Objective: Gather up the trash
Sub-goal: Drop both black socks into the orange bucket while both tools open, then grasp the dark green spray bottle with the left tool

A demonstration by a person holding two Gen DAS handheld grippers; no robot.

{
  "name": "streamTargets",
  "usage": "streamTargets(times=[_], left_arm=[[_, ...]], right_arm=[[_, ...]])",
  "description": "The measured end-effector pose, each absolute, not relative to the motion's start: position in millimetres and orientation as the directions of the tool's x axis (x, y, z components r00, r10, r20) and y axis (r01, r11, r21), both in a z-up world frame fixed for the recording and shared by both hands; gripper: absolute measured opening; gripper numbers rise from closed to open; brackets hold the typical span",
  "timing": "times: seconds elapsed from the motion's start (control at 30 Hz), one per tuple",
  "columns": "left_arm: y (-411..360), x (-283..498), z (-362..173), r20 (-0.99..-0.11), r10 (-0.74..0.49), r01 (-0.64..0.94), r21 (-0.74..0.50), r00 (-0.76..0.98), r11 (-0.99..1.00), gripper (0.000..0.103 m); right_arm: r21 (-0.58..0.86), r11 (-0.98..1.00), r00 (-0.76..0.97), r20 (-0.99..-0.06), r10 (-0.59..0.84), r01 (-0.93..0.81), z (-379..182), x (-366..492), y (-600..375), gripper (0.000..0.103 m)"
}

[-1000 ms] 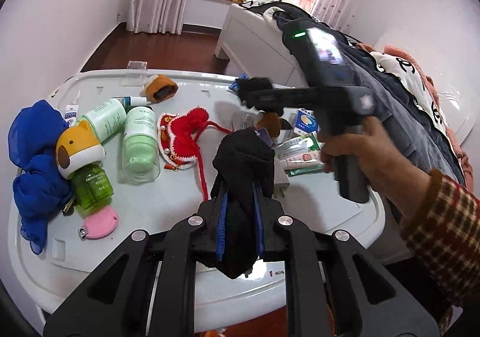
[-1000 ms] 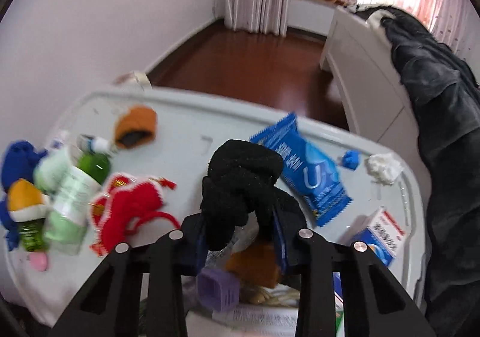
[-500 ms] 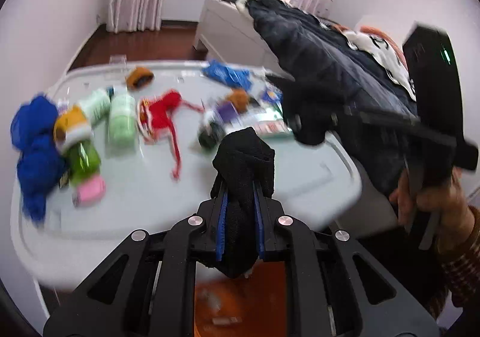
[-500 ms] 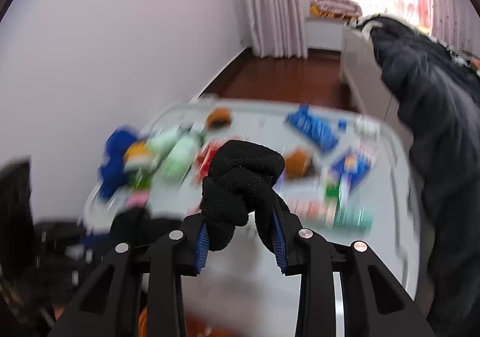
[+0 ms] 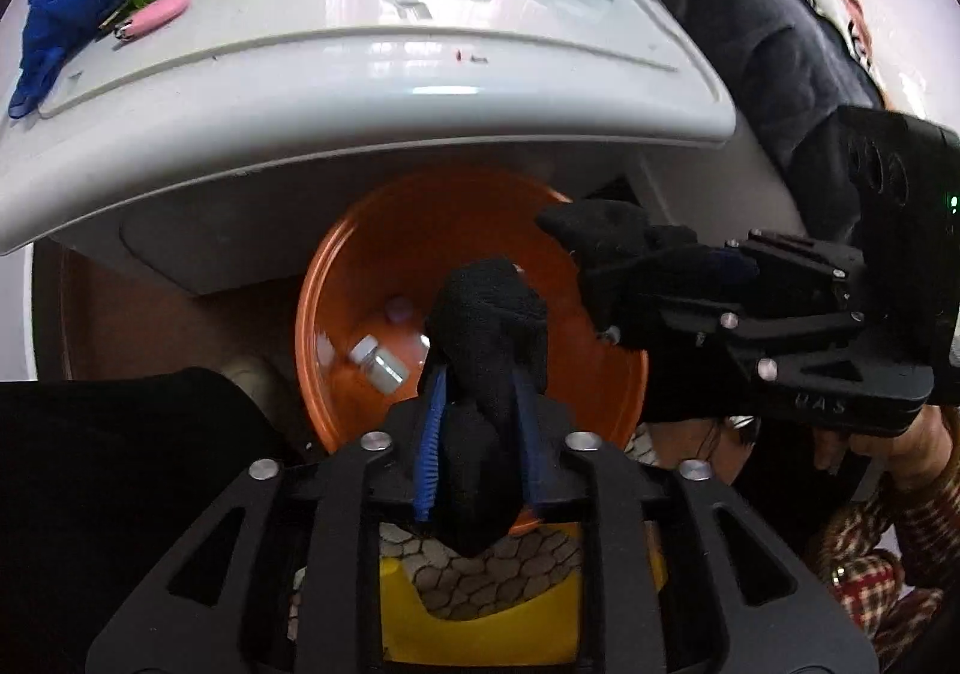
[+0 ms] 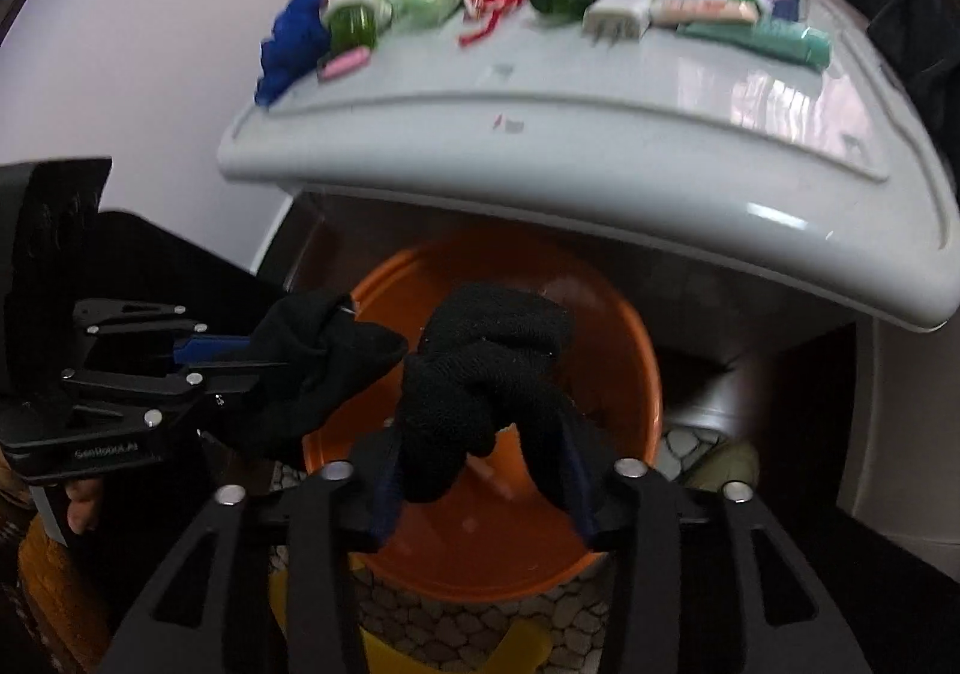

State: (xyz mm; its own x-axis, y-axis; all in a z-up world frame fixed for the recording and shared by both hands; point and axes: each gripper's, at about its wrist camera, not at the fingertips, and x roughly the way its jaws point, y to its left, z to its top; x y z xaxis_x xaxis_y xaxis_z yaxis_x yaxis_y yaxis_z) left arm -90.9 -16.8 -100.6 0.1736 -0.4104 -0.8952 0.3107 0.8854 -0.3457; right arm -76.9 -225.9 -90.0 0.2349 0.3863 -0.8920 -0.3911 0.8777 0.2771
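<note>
Your left gripper [image 5: 480,422] and right gripper [image 6: 480,434], each sheathed in black knit, have just opened over the orange basin [image 5: 372,254], nothing between them.

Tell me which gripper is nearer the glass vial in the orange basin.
Left. Left gripper hangs just right of the vial; right gripper reaches in from farther right, near the basin rim. Both jaws have just been opening, nothing gripped between them.

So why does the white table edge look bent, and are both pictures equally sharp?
Left wrist view: the fisheye lens bows the white table; the orange basin looks crisp. Right wrist view: same bowing, with softer, slightly smeared clutter on top and window glare on the table's right side.
</note>
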Motion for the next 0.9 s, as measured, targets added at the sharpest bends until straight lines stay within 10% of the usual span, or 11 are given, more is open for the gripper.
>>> streamTargets(times=[0.1,0.63,0.9], left_arm=[[-16,-89,-102,-0.915,-0.359,0.291,-0.298,0.185,0.909,0.06],[-25,17,-30,-0.81,-0.376,0.315,-0.249,0.451,0.916,0.061],[-58,108,-52,-0.8,-0.335,0.297,-0.205,0.498,0.932,0.061]], right_arm=[[0.297,0.889,0.253,-0.883,0.394,-0.349,-89,-75,-236,0.078],[0.201,0.939,0.663,-0.668,0.339,-0.279,47,19,-279,0.087],[0.229,0.96,0.688,-0.671,0.277,-0.164,10,42,-309,0.088]])
